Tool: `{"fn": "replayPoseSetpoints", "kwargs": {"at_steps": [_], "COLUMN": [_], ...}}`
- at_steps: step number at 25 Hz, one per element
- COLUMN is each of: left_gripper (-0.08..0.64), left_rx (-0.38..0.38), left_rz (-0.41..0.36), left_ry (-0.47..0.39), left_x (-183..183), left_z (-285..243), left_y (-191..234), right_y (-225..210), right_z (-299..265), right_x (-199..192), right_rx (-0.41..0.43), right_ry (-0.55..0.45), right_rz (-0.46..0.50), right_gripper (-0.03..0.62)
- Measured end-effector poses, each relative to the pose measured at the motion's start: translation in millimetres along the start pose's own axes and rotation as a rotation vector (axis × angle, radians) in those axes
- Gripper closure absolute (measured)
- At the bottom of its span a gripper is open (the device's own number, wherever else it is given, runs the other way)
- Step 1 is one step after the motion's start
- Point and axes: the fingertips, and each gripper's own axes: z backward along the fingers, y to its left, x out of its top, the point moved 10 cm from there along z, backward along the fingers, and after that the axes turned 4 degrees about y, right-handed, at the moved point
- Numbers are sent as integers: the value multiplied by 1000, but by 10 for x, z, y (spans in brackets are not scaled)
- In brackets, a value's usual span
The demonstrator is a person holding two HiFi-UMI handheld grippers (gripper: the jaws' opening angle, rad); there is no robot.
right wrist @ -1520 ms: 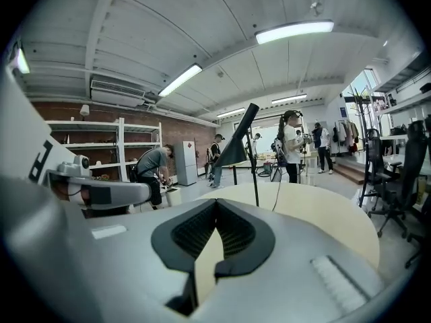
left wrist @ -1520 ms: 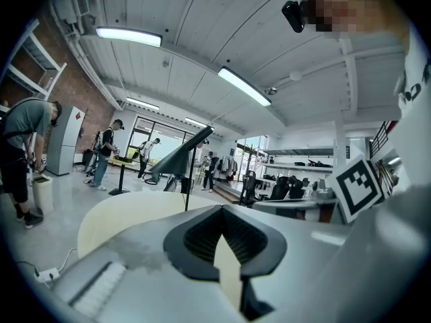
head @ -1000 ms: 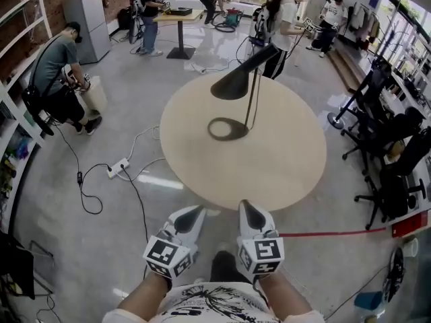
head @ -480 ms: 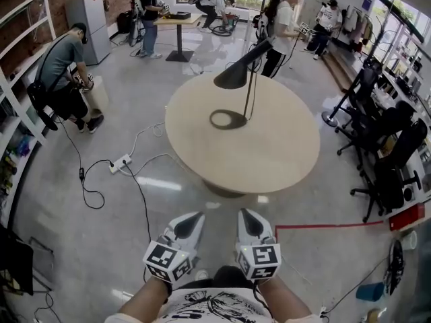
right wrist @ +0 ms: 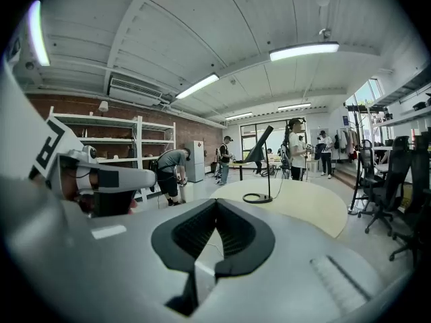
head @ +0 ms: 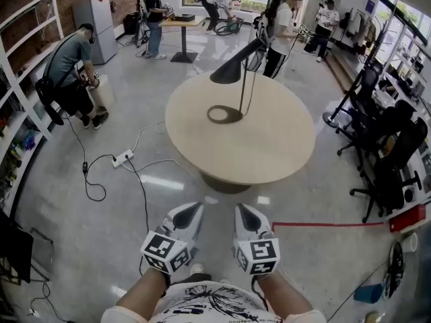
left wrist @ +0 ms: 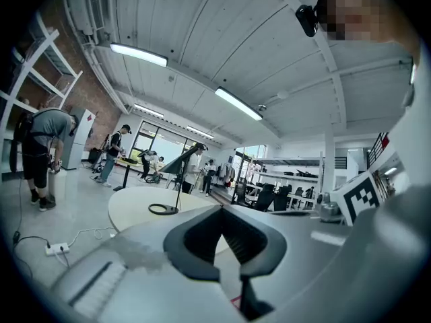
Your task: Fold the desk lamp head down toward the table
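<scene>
Desk lamp (head: 227, 73) at 12 o'clock was too small for me to read its hinge, upper arm lost against a person (head: 281, 29) behind, shelving (head: 17, 113) at 9 o'clock cropped by the edge.

Desk lamp (head: 242, 94) stands on the round table (head: 269, 150); its head (head: 227, 75) raised.

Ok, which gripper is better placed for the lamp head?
Right, marginally. The right gripper and left gripper are both shut, empty, short of the round table; the desk lamp head lies nearly straight ahead of the right one.
</scene>
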Motion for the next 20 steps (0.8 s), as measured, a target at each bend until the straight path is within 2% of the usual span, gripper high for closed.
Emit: {"fn": "replayPoseSetpoints", "kwargs": {"at_steps": [11, 20], "left_gripper": [557, 557], "left_rx": [5, 9], "left_rz": [19, 18], "left_ry": [3, -8], "left_x": [-270, -322], "left_z": [192, 331], "left_y": [-698, -927], "right_y": [-65, -22], "right_z": [625, 907], "right_x": [-201, -220], "right_rx": [26, 45], "right_ry": [22, -2], "right_rz": [13, 20], "right_gripper": [583, 584]}}
